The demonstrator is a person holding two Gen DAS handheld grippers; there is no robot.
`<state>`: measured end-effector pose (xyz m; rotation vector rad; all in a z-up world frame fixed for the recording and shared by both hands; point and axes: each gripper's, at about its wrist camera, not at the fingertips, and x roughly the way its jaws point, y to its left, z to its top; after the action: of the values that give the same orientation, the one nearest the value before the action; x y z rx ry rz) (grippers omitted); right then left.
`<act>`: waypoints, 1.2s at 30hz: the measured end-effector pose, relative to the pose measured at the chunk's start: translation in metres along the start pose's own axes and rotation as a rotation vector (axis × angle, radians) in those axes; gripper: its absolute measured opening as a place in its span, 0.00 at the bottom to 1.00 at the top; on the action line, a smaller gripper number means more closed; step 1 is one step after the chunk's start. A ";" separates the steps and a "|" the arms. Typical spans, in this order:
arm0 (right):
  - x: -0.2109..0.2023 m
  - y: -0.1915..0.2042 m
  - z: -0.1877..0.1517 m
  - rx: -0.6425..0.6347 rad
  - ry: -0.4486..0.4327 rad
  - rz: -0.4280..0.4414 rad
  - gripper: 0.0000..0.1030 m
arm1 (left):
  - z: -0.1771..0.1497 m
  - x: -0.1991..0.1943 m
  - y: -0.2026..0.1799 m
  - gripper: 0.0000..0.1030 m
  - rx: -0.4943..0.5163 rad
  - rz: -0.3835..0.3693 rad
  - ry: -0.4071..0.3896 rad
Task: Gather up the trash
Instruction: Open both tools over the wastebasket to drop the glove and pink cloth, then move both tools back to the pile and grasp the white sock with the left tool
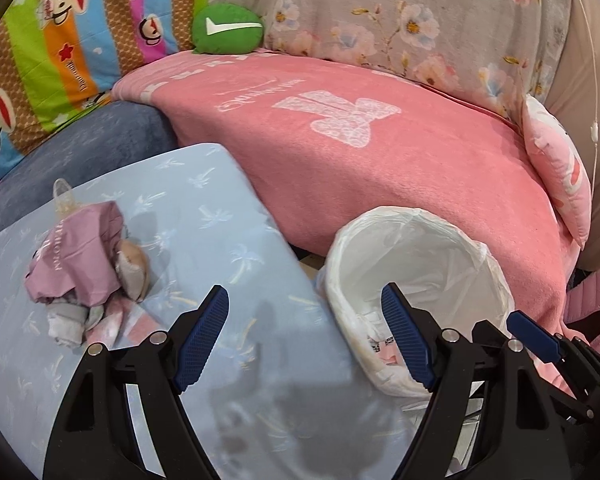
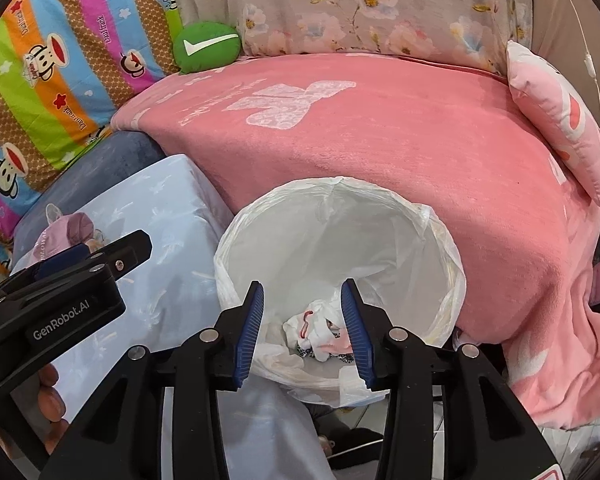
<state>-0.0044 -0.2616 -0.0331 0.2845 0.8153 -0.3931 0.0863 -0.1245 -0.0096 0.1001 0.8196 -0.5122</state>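
A crumpled pink bag (image 1: 76, 256) lies with bits of grey and white trash on a light blue cushion (image 1: 204, 208), left of and beyond my left gripper (image 1: 304, 332), which is open and holds nothing. A bin with a white plastic liner (image 2: 340, 184) stands between that cushion and the sofa. My right gripper (image 2: 302, 320) hangs over the bin's mouth, open, with nothing between its pads. Below it, crumpled white and pink trash (image 2: 320, 328) lies at the bottom of the bin. In the left wrist view the bin (image 1: 380, 216) is at the right.
A pink blanket (image 1: 380, 160) covers the sofa seat behind the bin. A green round cushion (image 1: 228, 28), a striped monkey-print cloth (image 1: 60, 60) and a pink pillow (image 1: 560, 176) sit around it. A person's fingers (image 2: 50, 400) hold the left gripper's housing (image 2: 52, 320).
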 end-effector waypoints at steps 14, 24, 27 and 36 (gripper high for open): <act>-0.003 0.067 -0.006 -0.118 0.011 0.050 0.44 | -0.019 -0.017 0.069 0.75 -0.093 0.104 0.003; 0.002 0.125 -0.014 -0.204 0.040 0.120 0.45 | -0.041 -0.023 0.146 0.84 -0.255 0.182 0.031; 0.005 0.145 -0.017 -0.236 0.046 0.138 0.45 | -0.048 -0.020 0.169 0.84 -0.302 0.212 0.045; 0.023 0.188 -0.024 -0.297 0.083 0.191 0.45 | -0.061 -0.010 0.216 0.84 -0.415 0.233 0.075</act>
<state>0.0772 -0.0900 -0.0482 0.1005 0.9066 -0.0792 0.1417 0.0859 -0.0674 -0.1674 0.9589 -0.1133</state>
